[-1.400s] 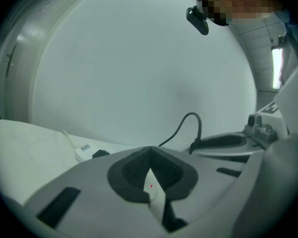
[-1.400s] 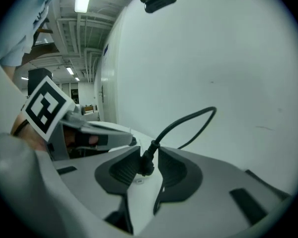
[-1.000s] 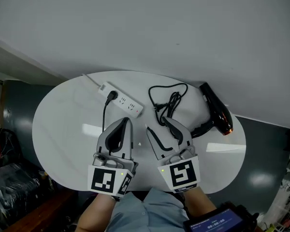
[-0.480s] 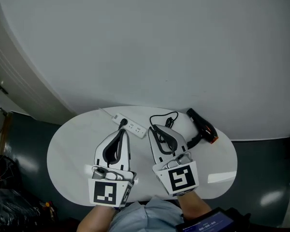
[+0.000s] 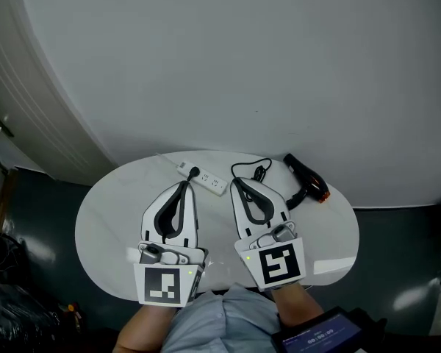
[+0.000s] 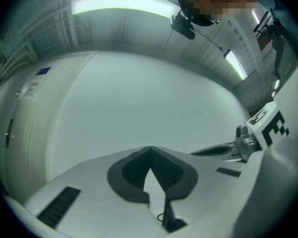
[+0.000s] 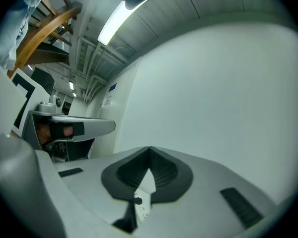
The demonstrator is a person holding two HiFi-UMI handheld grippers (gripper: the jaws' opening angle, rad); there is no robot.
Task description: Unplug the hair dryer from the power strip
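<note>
A white power strip (image 5: 203, 179) lies at the back of the white oval table (image 5: 110, 219), with a black plug (image 5: 193, 173) in it. The black cord (image 5: 259, 169) runs in loops to the black hair dryer (image 5: 306, 180) at the back right. My left gripper (image 5: 184, 186) is shut and empty, held high over the table in front of the strip. My right gripper (image 5: 239, 184) has just been closing and is now shut with nothing between its jaws. Under its shut tips (image 7: 149, 149) in the right gripper view shows the strip (image 7: 143, 209). The left gripper's tips (image 6: 150, 148) meet against the wall.
A plain white wall (image 5: 264, 65) rises right behind the table. Dark floor (image 5: 37, 197) surrounds it, with clutter at the lower left. A small screen (image 5: 320, 337) sits at the person's waist, lower right. The right gripper's marker cube (image 6: 268, 125) shows in the left gripper view.
Both grippers have risen away from the table and now point more level at the wall. The right gripper's jaws went from wide open to shut. The strip, plug and dryer lie as before.
</note>
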